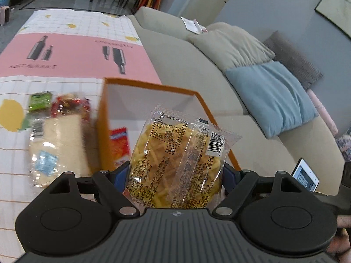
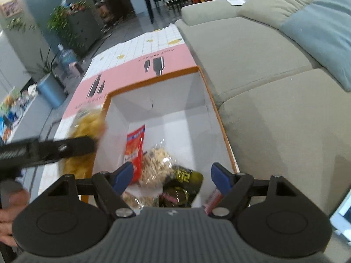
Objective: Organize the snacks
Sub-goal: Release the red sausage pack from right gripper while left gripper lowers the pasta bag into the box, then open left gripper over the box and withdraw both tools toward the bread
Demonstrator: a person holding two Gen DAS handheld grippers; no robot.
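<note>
My left gripper (image 1: 175,173) is shut on a clear packet of yellow noodle snack (image 1: 175,153), held upright just in front of the orange box (image 1: 151,86). The packet also shows, blurred, in the right wrist view (image 2: 87,127) at the box's left wall, with the left gripper (image 2: 65,148) around it. My right gripper (image 2: 173,175) is open and empty above the orange box (image 2: 153,80). Inside the box lie a red packet (image 2: 135,149), a clear cereal packet (image 2: 155,160) and a dark green packet (image 2: 184,184).
Left of the box on the table (image 1: 65,50) lie a sandwich-like clear packet (image 1: 57,144), a green packet (image 1: 40,100) and a red packet (image 1: 70,105). A grey sofa (image 1: 188,65) with cushions (image 1: 269,96) runs along the right. A phone (image 1: 305,175) lies at the right.
</note>
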